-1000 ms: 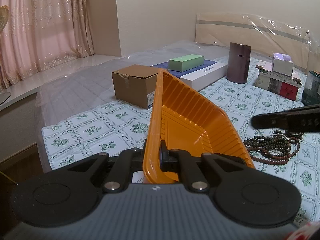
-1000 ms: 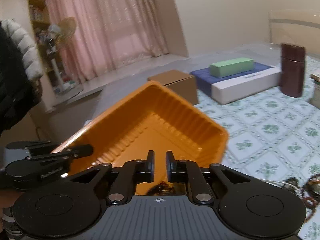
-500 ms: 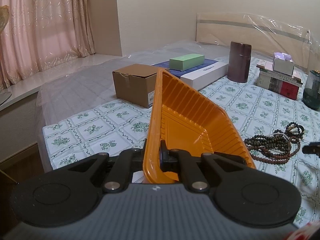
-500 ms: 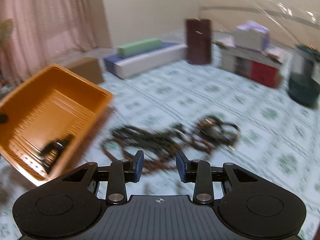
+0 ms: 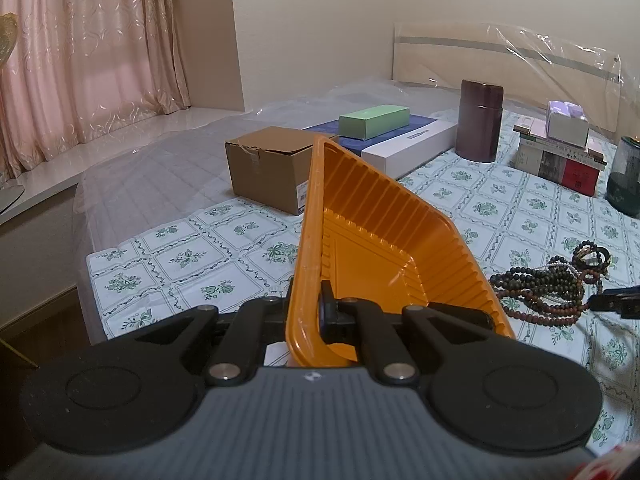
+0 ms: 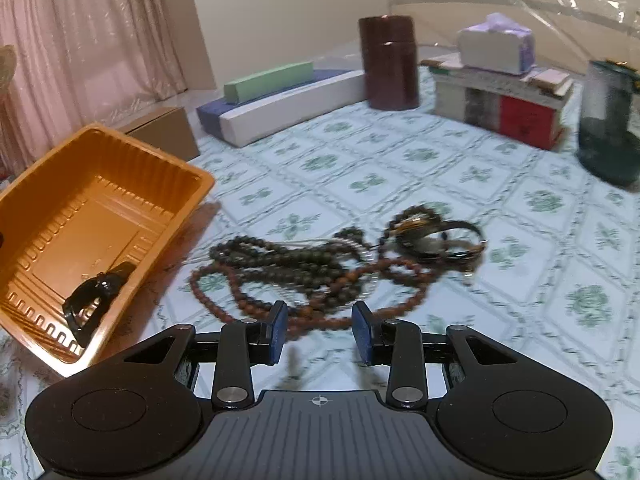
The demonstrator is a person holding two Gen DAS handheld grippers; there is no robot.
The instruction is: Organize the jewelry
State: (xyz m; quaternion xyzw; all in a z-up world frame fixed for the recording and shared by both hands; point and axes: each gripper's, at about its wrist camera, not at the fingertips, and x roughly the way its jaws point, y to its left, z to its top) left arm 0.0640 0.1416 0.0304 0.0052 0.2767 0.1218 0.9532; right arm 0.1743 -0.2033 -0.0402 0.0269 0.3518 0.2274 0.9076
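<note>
Right wrist: bead pile blurred, tray cut off

Bracelets blurred; orange tray cut off at left edge.

Left wrist: low, close behind the orange tray, facing the headboard at 12 o'clock.
Right wrist: tilted down, near the beads.
Shared: tray, beads, boxes.
</note>
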